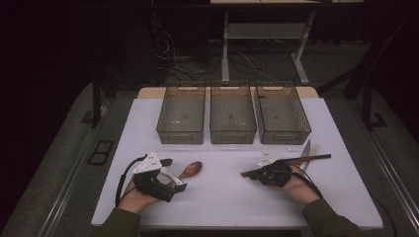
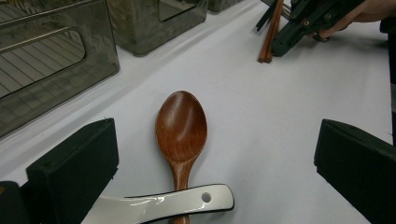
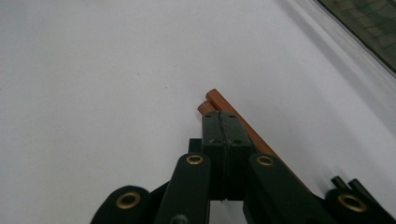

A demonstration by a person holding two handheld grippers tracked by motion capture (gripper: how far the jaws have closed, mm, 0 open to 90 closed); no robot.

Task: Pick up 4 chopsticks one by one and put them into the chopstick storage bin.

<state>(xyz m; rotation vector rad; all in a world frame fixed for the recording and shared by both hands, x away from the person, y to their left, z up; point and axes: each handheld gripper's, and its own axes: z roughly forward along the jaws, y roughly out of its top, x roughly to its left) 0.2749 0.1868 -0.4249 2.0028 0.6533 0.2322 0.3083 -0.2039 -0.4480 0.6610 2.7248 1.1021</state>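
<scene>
**Count of objects on the table, by kind**

Three grey bins (image 1: 181, 120) (image 1: 232, 120) (image 1: 283, 118) stand in a row beyond both claws; one wooden spoon (image 2: 181, 128) and one white ceramic spoon (image 2: 168, 205) lie between the jaws of the left claw (image 2: 215, 168); two brown chopsticks (image 3: 219, 100) lie just beside the right claw (image 3: 223, 119); one knife (image 1: 306, 150) and one fork (image 1: 314, 152) lie past it.

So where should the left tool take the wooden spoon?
Probably at the neck, just below the bowl of the wooden spoon, coming straight down with one open jaw on each side. It lies flat, its handle end is covered by the white spoon, and the bowl looks too broad and shallow.
</scene>
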